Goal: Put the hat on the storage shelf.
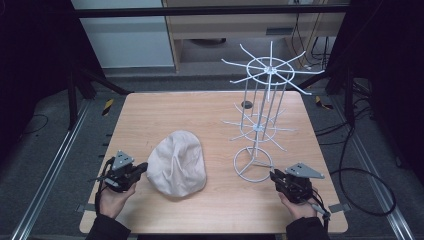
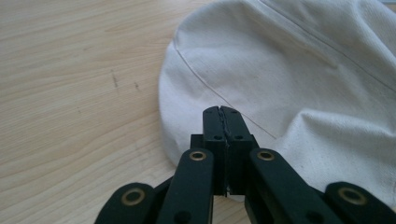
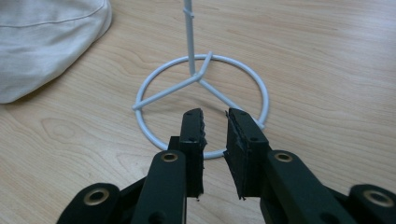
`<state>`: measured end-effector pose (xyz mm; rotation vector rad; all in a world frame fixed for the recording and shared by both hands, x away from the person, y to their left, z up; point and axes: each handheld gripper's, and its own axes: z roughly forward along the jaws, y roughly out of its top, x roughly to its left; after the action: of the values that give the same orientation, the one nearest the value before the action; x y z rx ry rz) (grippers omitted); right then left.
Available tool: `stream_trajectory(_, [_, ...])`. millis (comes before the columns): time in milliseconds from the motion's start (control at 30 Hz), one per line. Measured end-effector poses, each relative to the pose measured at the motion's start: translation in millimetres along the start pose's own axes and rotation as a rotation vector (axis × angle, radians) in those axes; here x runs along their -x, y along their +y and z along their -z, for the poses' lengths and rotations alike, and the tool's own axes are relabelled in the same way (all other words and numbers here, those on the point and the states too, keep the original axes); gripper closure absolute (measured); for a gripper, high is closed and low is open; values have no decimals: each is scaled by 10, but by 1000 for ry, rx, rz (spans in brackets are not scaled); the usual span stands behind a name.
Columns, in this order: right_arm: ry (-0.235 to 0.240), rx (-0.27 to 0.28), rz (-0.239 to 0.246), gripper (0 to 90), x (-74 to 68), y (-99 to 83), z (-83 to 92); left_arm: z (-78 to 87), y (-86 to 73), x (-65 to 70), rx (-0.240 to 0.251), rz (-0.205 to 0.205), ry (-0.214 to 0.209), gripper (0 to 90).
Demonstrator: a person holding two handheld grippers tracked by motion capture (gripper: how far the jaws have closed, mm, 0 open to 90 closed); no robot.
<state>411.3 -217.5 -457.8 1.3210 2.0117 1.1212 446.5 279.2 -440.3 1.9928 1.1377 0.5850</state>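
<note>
Cap [image 1: 177, 163] lies crumpled front-left on the table [image 1: 210, 107], long axis running away from us. Our left gripper [image 1: 142, 167] sits at its left edge, jaws fully closed, nothing pinched. Right gripper [image 3: 215, 116], narrow gap, straddles the rack base ring [image 3: 154, 79].

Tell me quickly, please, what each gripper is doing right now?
Left gripper: shut, at the cloth hat's edge; grip unclear.
Right gripper: open, holding nothing, over the wire stand's base ring.

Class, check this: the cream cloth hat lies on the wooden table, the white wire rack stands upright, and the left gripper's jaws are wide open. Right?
Not quite. The left gripper has its jaws shut, as the left gripper view shows. The cream cloth hat does lie on the wooden table, and the white wire rack stands upright.
</note>
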Motion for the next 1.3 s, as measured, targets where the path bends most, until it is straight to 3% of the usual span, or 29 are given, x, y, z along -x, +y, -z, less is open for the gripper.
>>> stream_trajectory(233, [28,2,30,805,-86,18,-22,-113,-69,83,-60,-46,-43,897])
stream_trajectory(433, [54,7,31,833,-133,37,-20,-90,-121,135,-61,-50,-66,898])
stream_trajectory(767, [115,11,38,853,-241,83,-34,-84,-120,390,-55,-93,-123,897])
stream_trajectory(967, [201,7,40,878,-426,141,-96,-90,-117,537,-53,-103,-149,897])
stream_trajectory(1200, [255,-11,67,890,-611,196,-195,-87,-122,661,-54,-113,-175,898])
stream_trajectory(1300, [307,-16,77,892,-763,230,-273,-97,-118,741,-53,-114,-181,898])
